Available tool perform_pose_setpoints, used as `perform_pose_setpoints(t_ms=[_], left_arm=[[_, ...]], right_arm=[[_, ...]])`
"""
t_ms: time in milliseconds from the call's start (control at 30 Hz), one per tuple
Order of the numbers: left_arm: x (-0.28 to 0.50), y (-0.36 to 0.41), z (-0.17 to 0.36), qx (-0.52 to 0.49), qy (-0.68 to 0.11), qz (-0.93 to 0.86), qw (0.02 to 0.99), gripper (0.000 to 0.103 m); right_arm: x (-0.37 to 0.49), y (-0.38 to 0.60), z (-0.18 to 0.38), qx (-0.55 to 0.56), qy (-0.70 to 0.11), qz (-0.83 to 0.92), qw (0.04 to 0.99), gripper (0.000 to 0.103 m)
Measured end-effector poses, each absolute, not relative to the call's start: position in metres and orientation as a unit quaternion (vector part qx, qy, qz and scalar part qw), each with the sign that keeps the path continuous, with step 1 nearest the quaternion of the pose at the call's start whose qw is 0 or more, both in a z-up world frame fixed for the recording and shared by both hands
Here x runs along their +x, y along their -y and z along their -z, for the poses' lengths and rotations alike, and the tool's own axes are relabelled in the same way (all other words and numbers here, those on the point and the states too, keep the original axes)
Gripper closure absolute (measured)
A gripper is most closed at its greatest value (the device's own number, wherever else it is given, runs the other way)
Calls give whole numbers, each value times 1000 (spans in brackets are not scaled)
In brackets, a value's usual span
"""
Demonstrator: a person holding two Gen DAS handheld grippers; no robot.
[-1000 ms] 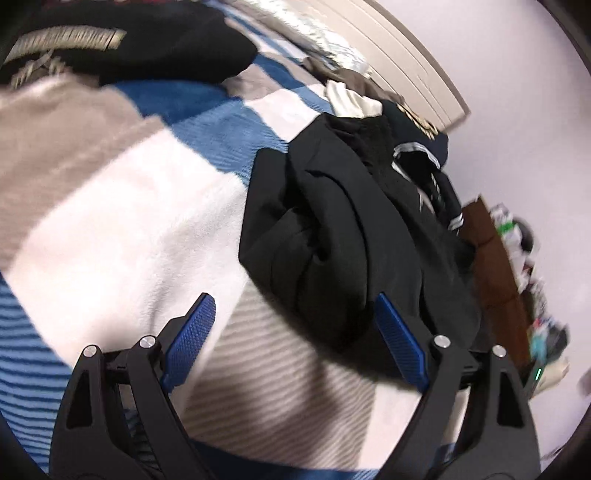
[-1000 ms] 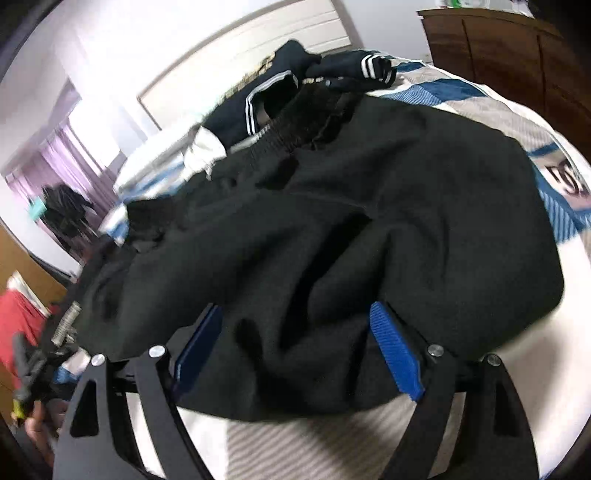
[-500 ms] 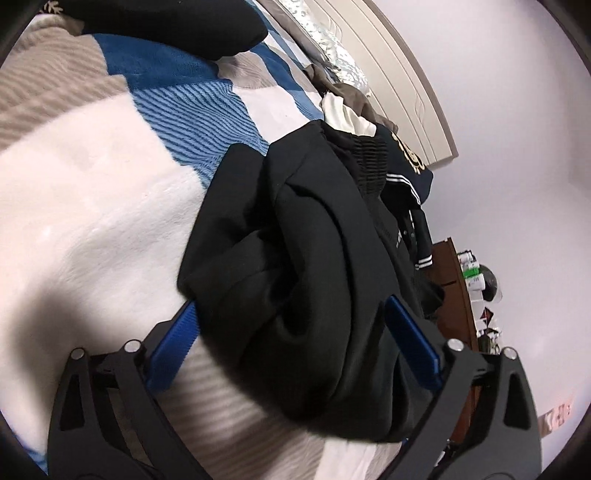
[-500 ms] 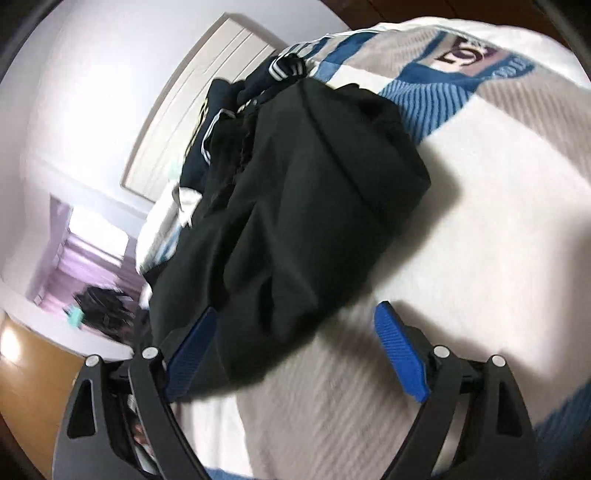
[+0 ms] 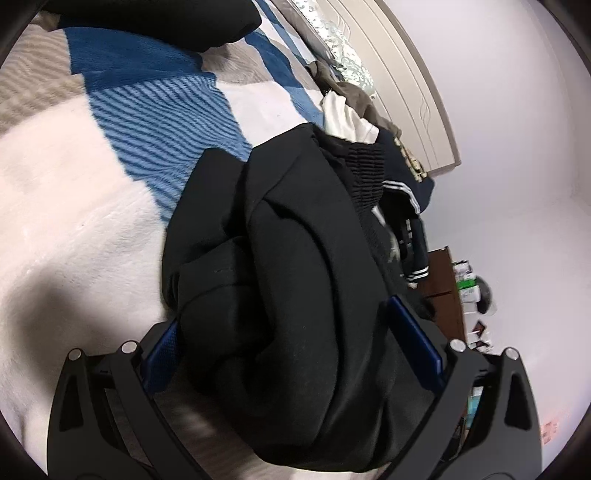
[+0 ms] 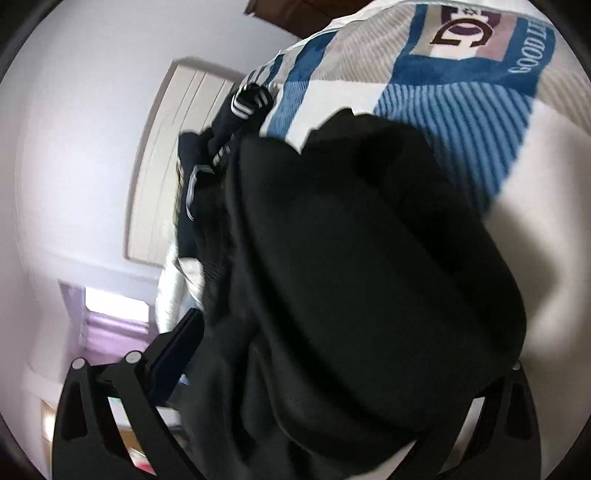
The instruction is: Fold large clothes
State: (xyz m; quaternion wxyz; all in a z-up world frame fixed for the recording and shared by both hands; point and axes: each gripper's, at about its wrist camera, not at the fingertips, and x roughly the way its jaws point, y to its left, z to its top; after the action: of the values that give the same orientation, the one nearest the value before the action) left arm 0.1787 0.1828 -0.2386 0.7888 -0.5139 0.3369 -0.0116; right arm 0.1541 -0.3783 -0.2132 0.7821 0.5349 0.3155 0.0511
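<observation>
A crumpled black garment [image 5: 295, 266] lies in a heap on a bed covered by a blue, white and beige blanket [image 5: 74, 184]. My left gripper [image 5: 288, 347] is open wide, with its blue pads [image 5: 413, 339] on either side of the heap's near end. In the right wrist view the same black garment [image 6: 369, 258] fills the middle. My right gripper [image 6: 343, 369] is low over it, its jaws opening with the cloth bulging between them. Only the left of its pads [image 6: 177, 354] shows; the cloth hides the other one.
Behind the heap lie a navy garment with white stripes [image 5: 406, 206], a white piece [image 5: 343, 122] and a brown one by the cream headboard [image 5: 406, 92]. Another black garment [image 5: 147, 18] sits at the blanket's far left. A brown cabinet [image 5: 443, 277] stands beside the bed.
Both grippers have moved in and down onto the black garment, which now lies between their jaws. The right gripper has rolled strongly, tilting its view. Both sets of jaws have widened.
</observation>
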Motion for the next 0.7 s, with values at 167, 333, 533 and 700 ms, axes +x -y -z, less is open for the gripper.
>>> perform_pose_setpoints(t_ms=[167,333,533,700], left_arm=[[176,-178,241,-501,-333,12,799,7],[182,-175,235,-477,-349,0,807,11],[177,-179,220,-470,-347,30,811,42],[174,-186,211,-478,-341,49,808,58]], right_arm=[[166,370,218,501,-337,-46,796,4],[177,367,221,471,-375,-29,797,26],[165,376,211,474,-371,-57,797,70],[161,375,185,472,-355,-85,802,74]])
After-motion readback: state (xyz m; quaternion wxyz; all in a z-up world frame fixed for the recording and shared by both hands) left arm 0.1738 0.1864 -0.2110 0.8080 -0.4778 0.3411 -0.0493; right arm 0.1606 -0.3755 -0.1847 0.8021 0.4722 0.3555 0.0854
